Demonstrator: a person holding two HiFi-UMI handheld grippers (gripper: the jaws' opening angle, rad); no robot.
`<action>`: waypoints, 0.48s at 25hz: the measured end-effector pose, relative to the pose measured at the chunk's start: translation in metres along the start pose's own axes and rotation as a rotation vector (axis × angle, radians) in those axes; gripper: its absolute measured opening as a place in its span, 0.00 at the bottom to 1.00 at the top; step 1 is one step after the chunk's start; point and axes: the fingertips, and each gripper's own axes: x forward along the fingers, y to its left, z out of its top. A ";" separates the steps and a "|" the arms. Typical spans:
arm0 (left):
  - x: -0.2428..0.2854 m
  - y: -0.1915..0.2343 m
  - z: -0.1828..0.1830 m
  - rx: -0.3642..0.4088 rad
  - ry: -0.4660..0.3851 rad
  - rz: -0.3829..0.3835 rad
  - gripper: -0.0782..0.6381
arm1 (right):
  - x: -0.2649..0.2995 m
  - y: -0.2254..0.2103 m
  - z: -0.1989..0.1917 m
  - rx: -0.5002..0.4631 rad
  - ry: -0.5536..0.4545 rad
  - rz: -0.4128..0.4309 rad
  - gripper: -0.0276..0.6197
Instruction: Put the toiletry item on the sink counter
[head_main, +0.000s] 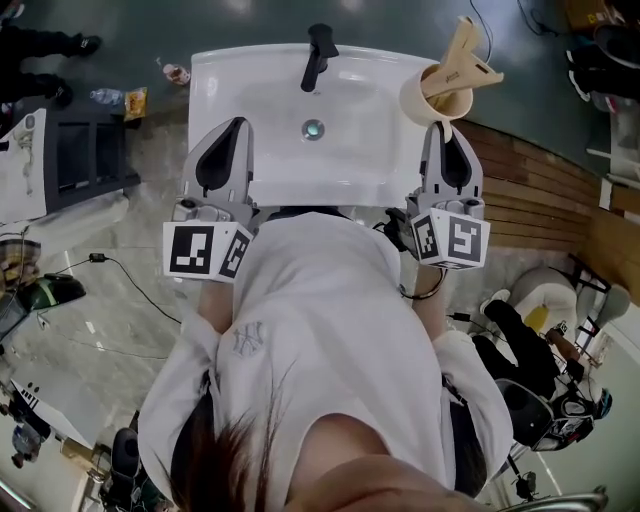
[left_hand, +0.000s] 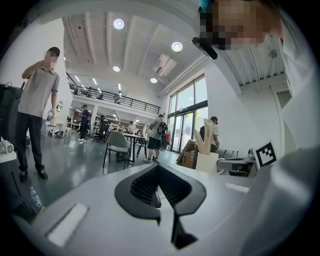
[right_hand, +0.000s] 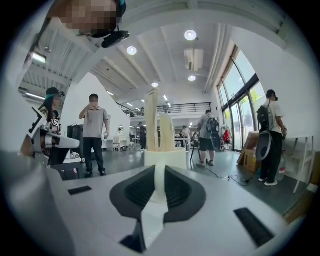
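**Gripping a cream cup at the basin's far corner**

The right gripper (head_main: 441, 128) (right_hand: 157, 170) was clamped on the wall of a cream cup (head_main: 432, 95) (right_hand: 165, 157). A pale strip of that wall showed pinched between its dark jaws in the right gripper view. The cup stood over the far right corner of the white sink (head_main: 370, 180). From above I could not tell whether its base rested on the counter or hung just over it, since the gripper covered its near side. Two tall cream pieces (head_main: 462, 55) (right_hand: 159, 120) stood up out of the cup, leaning outward. What kind of toiletry they were was hard to make out.

The left gripper (head_main: 238, 122) (left_hand: 159, 167) sat over the sink's left edge with its jaws brought together on nothing. It was well apart from the black faucet (head_main: 318, 55) and the drain (head_main: 314, 128).

The person's white shirt (head_main: 330, 320) hid the sink's near rim and both forearms, so only the marker cubes (head_main: 205, 250) showed below the grippers. A bystander in a grey shirt (left_hand: 35, 100) stood off to one side, one hand raised. Further people in the hall were too small to describe.
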 end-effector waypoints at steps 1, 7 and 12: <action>0.000 0.000 0.000 0.002 0.000 0.004 0.12 | 0.003 -0.003 -0.003 -0.004 0.002 -0.001 0.10; 0.009 0.002 0.001 -0.008 0.012 0.012 0.12 | 0.026 -0.019 -0.021 0.011 0.006 0.000 0.10; 0.022 0.001 0.002 -0.004 0.019 0.010 0.12 | 0.045 -0.031 -0.038 0.017 0.008 0.007 0.10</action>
